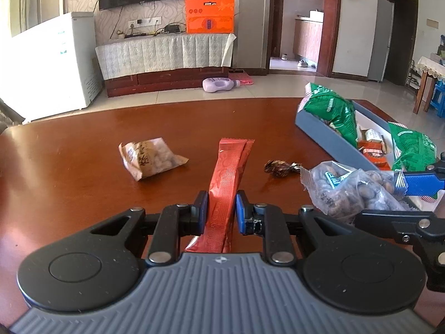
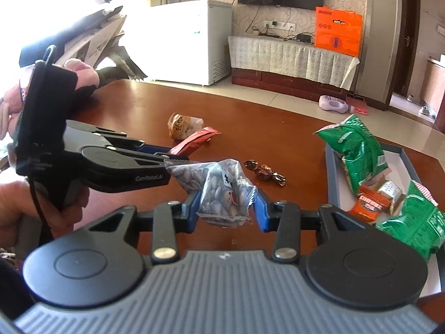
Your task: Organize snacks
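Note:
My left gripper (image 1: 221, 213) is shut on a long red snack stick pack (image 1: 229, 172), whose far end points away over the brown table (image 1: 83, 150). My right gripper (image 2: 228, 208) is shut on a clear bag of nuts (image 2: 225, 192) and holds it above the table; the bag also shows in the left wrist view (image 1: 350, 186). The left gripper also shows from the side in the right wrist view (image 2: 169, 153), with the red pack (image 2: 194, 140) in it. A blue-grey box (image 2: 332, 172) at the right holds green bags (image 2: 358, 150) and small orange packs (image 2: 368, 204).
A tan bag of white nuts (image 1: 150, 157) lies on the table left of the red pack. A dark wrapped candy (image 1: 279, 168) lies between the red pack and the box. The table's far edge is beyond them. A white freezer (image 1: 52, 64) stands on the floor behind.

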Motion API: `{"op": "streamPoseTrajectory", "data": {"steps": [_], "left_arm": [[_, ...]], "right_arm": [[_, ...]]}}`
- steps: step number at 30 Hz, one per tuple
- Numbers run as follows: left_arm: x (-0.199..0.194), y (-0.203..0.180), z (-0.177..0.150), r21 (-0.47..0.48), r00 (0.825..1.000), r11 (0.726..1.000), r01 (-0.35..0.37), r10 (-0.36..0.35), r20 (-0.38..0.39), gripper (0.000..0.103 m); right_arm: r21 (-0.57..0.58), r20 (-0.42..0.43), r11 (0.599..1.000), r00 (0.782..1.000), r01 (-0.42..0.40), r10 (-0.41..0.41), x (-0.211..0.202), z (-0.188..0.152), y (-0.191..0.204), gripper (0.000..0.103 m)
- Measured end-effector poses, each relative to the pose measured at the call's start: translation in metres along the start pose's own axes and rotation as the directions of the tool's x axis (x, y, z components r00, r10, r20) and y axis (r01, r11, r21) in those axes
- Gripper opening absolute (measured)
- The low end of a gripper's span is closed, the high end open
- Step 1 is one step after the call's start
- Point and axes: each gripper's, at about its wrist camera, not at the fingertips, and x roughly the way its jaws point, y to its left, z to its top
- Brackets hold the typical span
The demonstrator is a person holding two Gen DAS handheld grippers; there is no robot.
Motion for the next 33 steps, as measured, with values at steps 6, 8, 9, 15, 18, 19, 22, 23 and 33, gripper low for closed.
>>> {"op": "streamPoseTrajectory", "data": {"steps": [6, 8, 9, 15, 18, 19, 22, 23, 33], "left_arm": [[-0.003, -0.014, 0.006, 0.015, 1.0, 1.0, 0.01, -0.01, 0.007, 0.025], [-0.004, -0.019, 0.008, 0.019, 1.0, 1.0, 0.014, -0.015, 0.007, 0.025], [-0.004, -0.022, 0.009, 0.021, 1.0, 1.0, 0.016, -0.016, 0.009, 0.025], [-0.005, -0.044, 0.013, 0.041, 0.999, 0.999, 0.033, -0.034, 0.015, 0.025], [-0.004, -0.054, 0.014, 0.045, 0.999, 0.998, 0.045, -0.045, 0.016, 0.025], [-0.004, -0.058, 0.015, 0.046, 0.999, 0.998, 0.049, -0.05, 0.017, 0.025], [-0.002, -0.068, 0.018, 0.057, 0.998, 0.997, 0.059, -0.06, 0.019, 0.025], [-0.001, -0.071, 0.018, 0.059, 0.998, 0.996, 0.062, -0.064, 0.019, 0.025], [0.001, -0.095, 0.022, 0.07, 0.995, 0.993, 0.092, -0.094, 0.033, 0.025]], "right_arm": [[0.023, 0.024, 1.0, 1.0, 0.01, -0.01, -0.017, -0.007, -0.009, 0.043], [0.028, 0.03, 0.999, 0.999, 0.015, -0.016, -0.022, -0.008, -0.013, 0.043], [0.032, 0.031, 0.999, 0.999, 0.017, -0.018, -0.025, -0.009, -0.014, 0.043], [0.048, 0.05, 0.998, 0.998, 0.031, -0.033, -0.041, -0.013, -0.027, 0.043], [0.054, 0.054, 0.998, 0.998, 0.041, -0.043, -0.047, -0.015, -0.034, 0.043], [0.057, 0.055, 0.997, 0.997, 0.043, -0.046, -0.049, -0.016, -0.037, 0.043], [0.065, 0.058, 0.997, 0.997, 0.052, -0.055, -0.054, -0.019, -0.044, 0.043], [0.068, 0.058, 0.996, 0.997, 0.055, -0.059, -0.055, -0.02, -0.047, 0.043], [0.094, 0.066, 0.992, 0.994, 0.083, -0.089, -0.068, -0.028, -0.064, 0.043]]}}
